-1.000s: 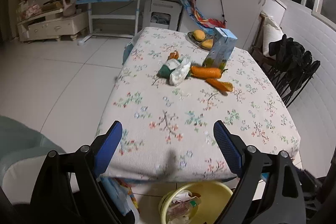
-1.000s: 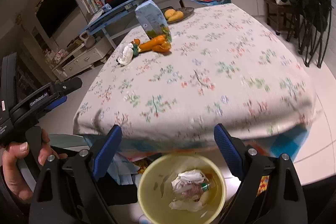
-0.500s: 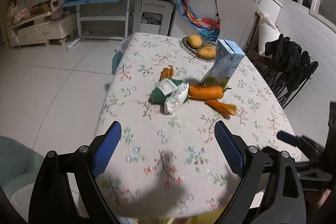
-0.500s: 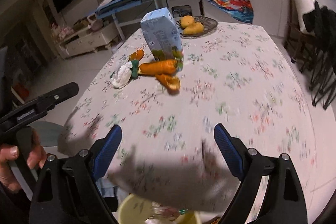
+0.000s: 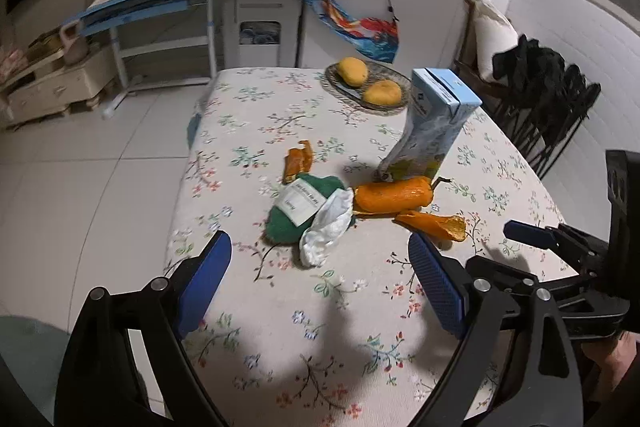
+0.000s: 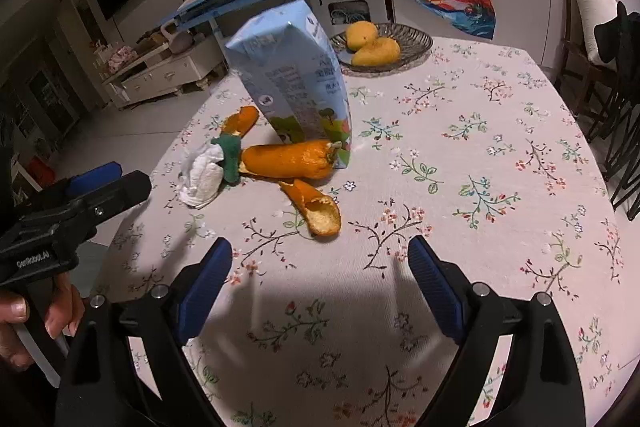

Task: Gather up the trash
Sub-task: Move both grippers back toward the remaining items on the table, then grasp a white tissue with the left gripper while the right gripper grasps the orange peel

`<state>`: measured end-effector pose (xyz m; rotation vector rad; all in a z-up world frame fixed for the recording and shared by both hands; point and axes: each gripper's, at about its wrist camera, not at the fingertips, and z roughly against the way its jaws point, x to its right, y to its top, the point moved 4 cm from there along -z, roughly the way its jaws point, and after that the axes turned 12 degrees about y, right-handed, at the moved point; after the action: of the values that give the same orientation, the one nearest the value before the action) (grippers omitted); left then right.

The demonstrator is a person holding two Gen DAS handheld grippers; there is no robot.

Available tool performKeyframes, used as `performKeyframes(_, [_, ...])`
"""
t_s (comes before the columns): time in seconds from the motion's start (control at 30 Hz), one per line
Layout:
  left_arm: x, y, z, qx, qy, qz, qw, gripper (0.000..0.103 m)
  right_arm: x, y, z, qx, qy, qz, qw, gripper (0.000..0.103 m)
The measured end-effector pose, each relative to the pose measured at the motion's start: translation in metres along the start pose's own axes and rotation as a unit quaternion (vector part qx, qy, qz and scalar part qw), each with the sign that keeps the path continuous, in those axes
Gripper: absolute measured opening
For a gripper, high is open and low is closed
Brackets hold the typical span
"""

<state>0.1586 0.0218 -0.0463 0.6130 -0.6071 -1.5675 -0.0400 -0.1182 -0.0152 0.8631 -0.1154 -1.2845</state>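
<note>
Table (image 5: 360,327), floral cloth: bears all items.
Left gripper (image 5: 320,275): angled down over the near edge, jaws spread wide, nothing between them.
Right gripper (image 6: 320,275): beside it, same downward tilt, jaws spread, holding nothing.
Blue carton (image 6: 292,75): upright, mid-table.
Large orange peel (image 6: 288,159): against the carton's base.
Green wrapper (image 5: 296,211): left of that peel.
Crumpled tissue (image 5: 328,227): on the wrapper.
Curled peel (image 6: 316,207): nearest the grippers.
Small peel (image 5: 298,161): beyond the wrapper.
</note>
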Motion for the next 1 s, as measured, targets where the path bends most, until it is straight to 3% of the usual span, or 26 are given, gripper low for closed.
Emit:
performKeyframes(0.13, [0.007,0.004,-0.007,-0.002,-0.008,-0.014,0.9999,0.087,0.002,0.002,-0.007,-0.007,-0.002,0.001,1.0,0.086])
performKeyframes(0.53, [0.008,0.008,-0.032,-0.025,-0.012,-0.02,0.9994,0.069,0.01,0.01,-0.023,-0.017,-0.001,-0.004,1.0,0.085])
performKeyframes(0.7, [0.01,0.01,-0.04,-0.029,-0.013,-0.019,0.9993,0.068,0.006,0.011,-0.028,-0.018,0.005,0.001,1.0,0.081])
performKeyframes(0.93, [0.015,0.011,-0.047,-0.034,-0.006,-0.027,0.999,0.059,0.009,0.01,-0.032,-0.027,0.001,0.0,1.0,0.065])
performKeyframes(1.0, [0.015,0.011,-0.049,-0.037,-0.004,-0.026,0.999,0.055,0.01,0.011,-0.032,-0.027,0.003,0.0,1.0,0.055])
